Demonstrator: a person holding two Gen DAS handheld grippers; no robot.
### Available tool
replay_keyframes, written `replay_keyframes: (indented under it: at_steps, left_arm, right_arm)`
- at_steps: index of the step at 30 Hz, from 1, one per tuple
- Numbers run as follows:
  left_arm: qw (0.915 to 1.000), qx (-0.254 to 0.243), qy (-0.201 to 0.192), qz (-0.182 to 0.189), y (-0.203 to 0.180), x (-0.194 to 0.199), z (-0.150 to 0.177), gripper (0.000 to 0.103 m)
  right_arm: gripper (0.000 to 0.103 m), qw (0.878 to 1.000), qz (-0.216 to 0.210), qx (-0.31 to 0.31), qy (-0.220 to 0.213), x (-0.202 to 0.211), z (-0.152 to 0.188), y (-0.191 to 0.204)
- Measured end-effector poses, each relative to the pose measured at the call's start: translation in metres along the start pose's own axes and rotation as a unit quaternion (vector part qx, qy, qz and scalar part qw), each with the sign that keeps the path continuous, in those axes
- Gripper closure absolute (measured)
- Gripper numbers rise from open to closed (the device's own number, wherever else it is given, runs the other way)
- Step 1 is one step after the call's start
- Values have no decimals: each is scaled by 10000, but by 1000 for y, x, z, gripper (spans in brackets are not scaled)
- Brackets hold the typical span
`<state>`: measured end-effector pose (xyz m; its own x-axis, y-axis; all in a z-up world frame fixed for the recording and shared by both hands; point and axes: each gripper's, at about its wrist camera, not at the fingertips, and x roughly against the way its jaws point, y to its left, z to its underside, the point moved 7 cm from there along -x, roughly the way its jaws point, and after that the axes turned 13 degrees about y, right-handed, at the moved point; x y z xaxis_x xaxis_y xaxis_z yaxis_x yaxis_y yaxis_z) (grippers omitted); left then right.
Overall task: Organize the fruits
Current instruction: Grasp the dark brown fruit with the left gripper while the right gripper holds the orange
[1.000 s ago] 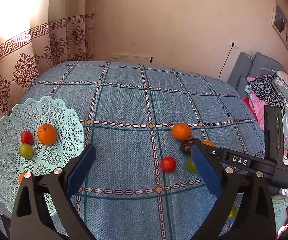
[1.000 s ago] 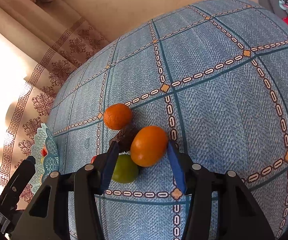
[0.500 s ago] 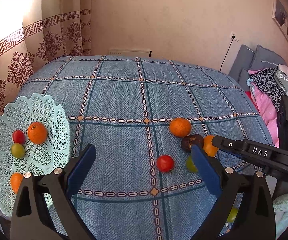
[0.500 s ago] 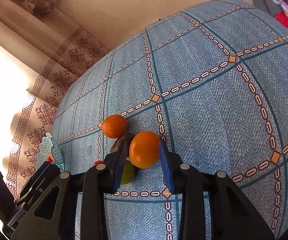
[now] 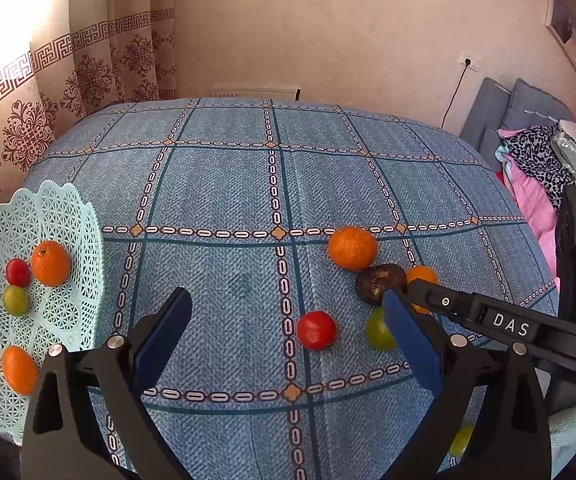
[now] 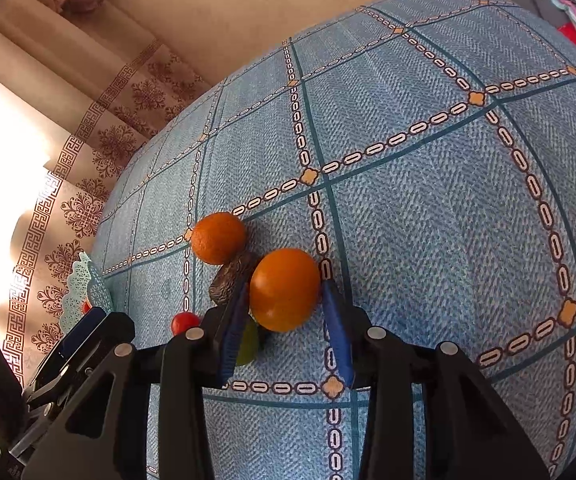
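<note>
On the blue checked tablecloth [image 5: 228, 184] lie an orange [image 5: 351, 248], a dark wrinkled fruit [image 5: 379, 288], a red tomato [image 5: 315, 330] and a green fruit [image 5: 377, 328]. My right gripper [image 6: 284, 284] is shut on a second orange [image 6: 284, 290], which sits low at the cloth beside the dark fruit [image 6: 230, 280]. My left gripper [image 5: 284, 296] hovers open over the cloth near the tomato, holding nothing. A mint lattice basket [image 5: 48, 220] at the left edge holds two oranges [image 5: 50, 263], a red fruit [image 5: 17, 272] and a green one [image 5: 15, 300].
Patterned curtains [image 5: 28, 132] hang behind the basket. A grey sofa with piled clothes [image 5: 547, 168] stands past the table's right edge. A yellow-green object [image 5: 461, 440] shows below the front right edge. The far half of the cloth [image 6: 427, 160] is bare.
The right jaws have narrowed until both pads meet the orange. The left gripper has drifted right, so the basket now sits further left in its view.
</note>
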<state>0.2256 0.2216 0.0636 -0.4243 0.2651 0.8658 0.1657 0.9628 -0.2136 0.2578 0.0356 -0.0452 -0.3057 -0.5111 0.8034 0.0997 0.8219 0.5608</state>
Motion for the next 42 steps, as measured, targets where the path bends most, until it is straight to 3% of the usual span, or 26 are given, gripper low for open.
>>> replay_keyframes:
  at_steps: [6,15,23,28,34,38,42]
  left_arm:
    - [10000,2,49,40,-1,-6,-2,6]
    - [9987,-30,348,374,-22,-24,-6,6]
    - [9962,-114,660,548,-46,-48,-16,6]
    - [9947,-118,816,609,-55,-63,-19,6]
    - [9949,-45,854,527,-57,-78,-18,21]
    - [9965,-94,748,361,-60,-78,-20,43]
    - [9956,-208,750,513,-68,-77,-21,58]
  right_arm:
    - [67,9989,-393,-234,-25,4,-2,-7]
    - [67,9960,419,-406,-678,33,-9,-23]
    - [67,9930,592,-571,-850,45,-14,-36]
    - [67,9919,479,-709,-939,52,-16,-43]
    - [67,9878,652,-832,-1143,63,-17,-51]
    - [67,9878,646,-830,-1144,62,-17,-50]
    - [67,9884,650,-774,-1133,61,-16,-46]
